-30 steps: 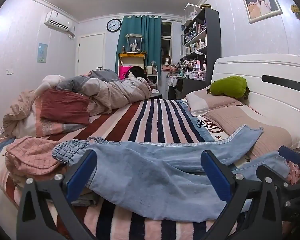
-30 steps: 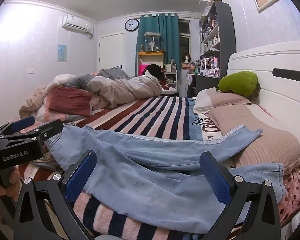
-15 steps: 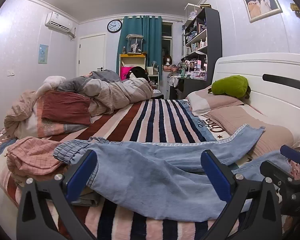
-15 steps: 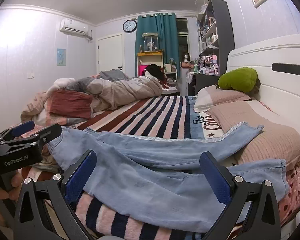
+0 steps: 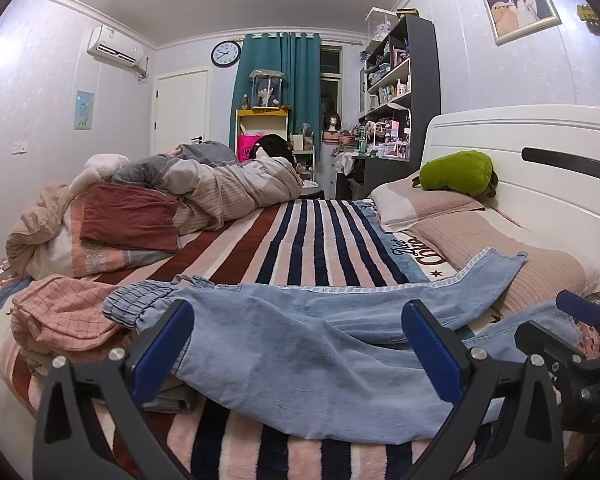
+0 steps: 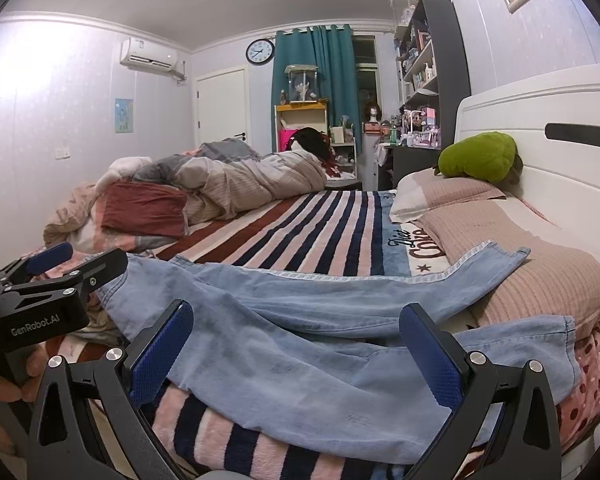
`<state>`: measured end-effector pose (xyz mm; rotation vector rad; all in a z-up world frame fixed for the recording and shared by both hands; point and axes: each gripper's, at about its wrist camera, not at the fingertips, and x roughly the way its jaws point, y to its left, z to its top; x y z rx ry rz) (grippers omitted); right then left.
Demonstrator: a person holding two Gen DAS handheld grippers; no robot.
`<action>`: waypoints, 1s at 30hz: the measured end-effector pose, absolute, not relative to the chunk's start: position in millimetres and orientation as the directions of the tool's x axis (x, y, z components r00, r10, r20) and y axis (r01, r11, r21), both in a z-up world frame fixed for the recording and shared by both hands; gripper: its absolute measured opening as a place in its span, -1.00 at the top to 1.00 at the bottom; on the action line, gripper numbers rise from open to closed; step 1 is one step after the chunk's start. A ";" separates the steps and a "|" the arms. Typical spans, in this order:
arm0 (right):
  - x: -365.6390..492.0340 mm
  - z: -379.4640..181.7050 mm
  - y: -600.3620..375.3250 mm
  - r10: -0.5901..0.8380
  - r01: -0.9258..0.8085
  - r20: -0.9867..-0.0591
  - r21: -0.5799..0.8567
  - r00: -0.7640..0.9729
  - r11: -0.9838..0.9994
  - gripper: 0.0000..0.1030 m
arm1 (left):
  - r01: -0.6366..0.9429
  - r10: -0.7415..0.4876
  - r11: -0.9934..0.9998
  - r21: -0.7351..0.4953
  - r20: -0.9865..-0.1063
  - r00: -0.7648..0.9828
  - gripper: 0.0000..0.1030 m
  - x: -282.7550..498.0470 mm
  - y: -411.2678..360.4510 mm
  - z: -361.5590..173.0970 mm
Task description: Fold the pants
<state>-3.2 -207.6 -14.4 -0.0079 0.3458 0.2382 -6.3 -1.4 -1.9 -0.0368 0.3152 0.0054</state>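
A bedroom is shown, with a striped bed [image 5: 320,240] filling the view. At the left a pink cloth [image 5: 60,316] is bunched beside the elastic waistband [image 5: 140,300]. The jeans [image 5: 300,344] are spread flat across the near edge, the legs [image 6: 440,280] reaching right onto the pillows [image 6: 540,280]. The left gripper [image 5: 296,344] and the right gripper [image 6: 296,344] are held wide apart, empty. The denim is judged soft, fairly heavy, not slippery; it is best pinched at the waistband and the hems [image 6: 568,344].
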 end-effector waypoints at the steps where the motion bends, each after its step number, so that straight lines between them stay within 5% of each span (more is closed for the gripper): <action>1: -3.2 -14.4 -207.8 0.230 -0.233 -0.336 0.033 0.913 0.972 -0.99 | -0.011 0.000 0.999 -0.034 -0.310 0.951 -0.99 -6.4 -2.0 -1.7; 30: -3.1 -14.7 -206.4 0.234 -0.232 -0.338 0.046 0.911 0.972 -0.99 | -0.010 -0.002 0.999 -0.035 -0.308 0.951 -0.99 -6.9 -0.9 -2.5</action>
